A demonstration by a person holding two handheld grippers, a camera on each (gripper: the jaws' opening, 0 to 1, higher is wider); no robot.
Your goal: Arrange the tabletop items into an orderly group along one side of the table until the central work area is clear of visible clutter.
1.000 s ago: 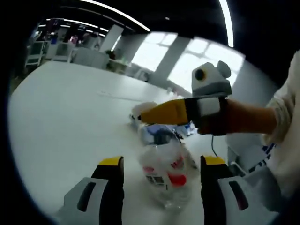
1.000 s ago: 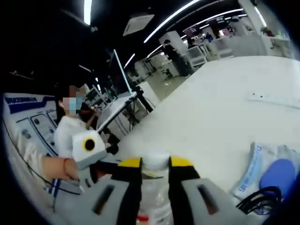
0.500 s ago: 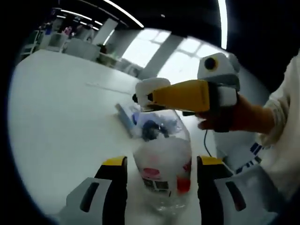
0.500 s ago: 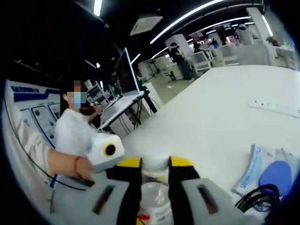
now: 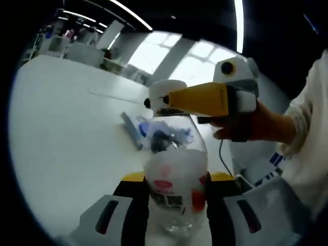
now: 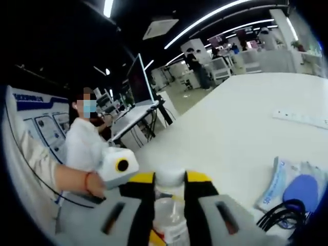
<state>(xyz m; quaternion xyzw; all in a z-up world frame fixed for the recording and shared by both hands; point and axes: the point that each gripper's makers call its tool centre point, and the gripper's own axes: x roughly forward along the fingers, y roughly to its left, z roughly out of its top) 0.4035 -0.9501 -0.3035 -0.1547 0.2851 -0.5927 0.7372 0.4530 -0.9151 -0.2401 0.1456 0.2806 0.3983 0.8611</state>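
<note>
Both grippers grip one clear plastic bottle [image 5: 175,177]: left gripper [image 5: 177,184] clenches its body, right gripper [image 6: 169,180] its cap; opposing pulls could crush or twist it loose.

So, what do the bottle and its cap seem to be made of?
The bottle looks like thin clear plastic: the items behind it show through its upper part, and a printed label wraps its middle. The cap seems to be opaque white plastic with a matte look, though the picture is blurred.
</note>
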